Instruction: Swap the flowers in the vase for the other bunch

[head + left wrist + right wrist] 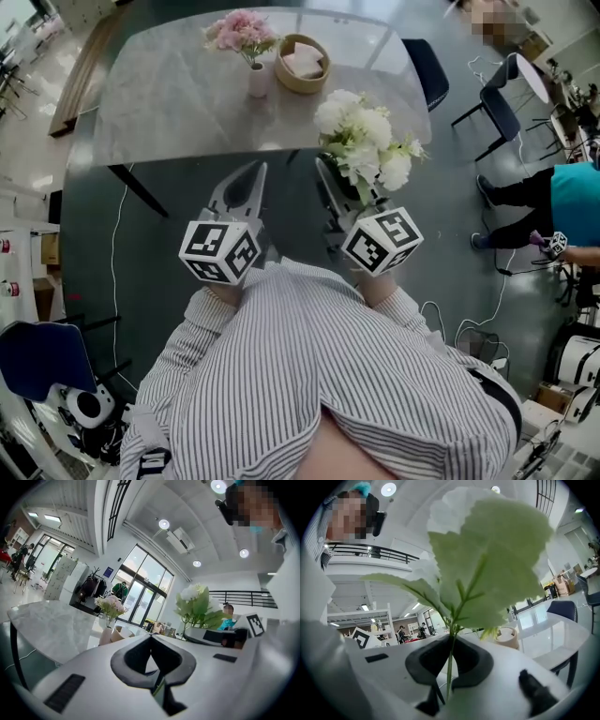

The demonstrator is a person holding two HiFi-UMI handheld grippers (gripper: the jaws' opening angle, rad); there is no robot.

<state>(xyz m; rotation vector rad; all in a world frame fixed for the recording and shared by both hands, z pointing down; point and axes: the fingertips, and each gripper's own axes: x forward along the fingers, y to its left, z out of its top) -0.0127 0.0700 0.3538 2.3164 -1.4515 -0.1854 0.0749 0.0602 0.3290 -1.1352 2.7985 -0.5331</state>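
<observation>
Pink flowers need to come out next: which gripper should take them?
Left. The left gripper is shut and empty; the right gripper holds the white flowers.

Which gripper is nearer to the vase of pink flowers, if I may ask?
Left. The left gripper, shut, is in line with the vase, short of the table; the right gripper, shut on the white bunch, sits farther off to the side.

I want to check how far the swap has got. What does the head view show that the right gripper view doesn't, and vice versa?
Head view only: pink flowers in the white vase. Right gripper view only: the green stem pinched in the right gripper, jaws shut. Both: the white bunch, the marble table, the wooden bowl.
</observation>
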